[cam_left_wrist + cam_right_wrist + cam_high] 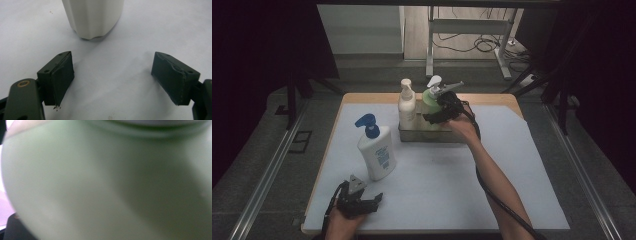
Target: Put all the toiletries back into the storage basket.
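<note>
Your right gripper [437,111] is at the green bottle [430,102], which stands upright in the metal tray [432,134] near the far edge of the table [532,150]. In the high view the gripper is pressed against the right side of the bottle, and the right gripper view shows the green wall [100,190] very close and blurred. The jaws stand wide, about as wide as the bottle, and they seem to close around it, but you cannot see the pads themselves, so the contact is not sure. The bottle is not lifted; its base is inside the tray.

A cream bottle [406,105] with a pump stands in the same tray, just beside the green one, on its left.

Your left gripper [358,201] rests low at the near edge of the table, with its jaws wide apart and nothing between them. In the left gripper view you see the white paper and, a little ahead of the jaws, the bottom of the white bottle [93,17]. This bottle, with a blue pump [368,125], stands on the table to the left of the tray, apart from it.
</note>
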Tool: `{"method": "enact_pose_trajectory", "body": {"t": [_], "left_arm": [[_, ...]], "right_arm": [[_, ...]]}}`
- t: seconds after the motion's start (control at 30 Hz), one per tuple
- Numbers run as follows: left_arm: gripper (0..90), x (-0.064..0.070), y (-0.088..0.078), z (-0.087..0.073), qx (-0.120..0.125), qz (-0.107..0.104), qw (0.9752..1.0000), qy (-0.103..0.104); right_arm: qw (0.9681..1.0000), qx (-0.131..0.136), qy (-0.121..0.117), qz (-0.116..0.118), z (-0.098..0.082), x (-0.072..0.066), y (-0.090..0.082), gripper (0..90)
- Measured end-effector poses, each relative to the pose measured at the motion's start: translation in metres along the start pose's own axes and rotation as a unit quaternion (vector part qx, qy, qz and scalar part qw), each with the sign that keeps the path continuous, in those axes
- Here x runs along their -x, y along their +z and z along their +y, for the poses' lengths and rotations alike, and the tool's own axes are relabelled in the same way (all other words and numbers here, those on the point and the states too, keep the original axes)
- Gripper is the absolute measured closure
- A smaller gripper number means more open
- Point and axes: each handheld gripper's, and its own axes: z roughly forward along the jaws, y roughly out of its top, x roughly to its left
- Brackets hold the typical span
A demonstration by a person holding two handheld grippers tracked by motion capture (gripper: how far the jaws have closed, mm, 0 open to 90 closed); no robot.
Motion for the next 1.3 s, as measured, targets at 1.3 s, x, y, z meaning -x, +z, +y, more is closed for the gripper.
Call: {"method": "enact_pose_trajectory", "body": {"t": [1.3], "left_arm": [[17.8, 0.0, 0.0, 0.0, 0.0, 0.0, 1.0, 0.001]], "right_arm": [[0.9999, 0.0, 0.011, -0.001, -0.016, 0.004, 0.009, 11.4]]}}
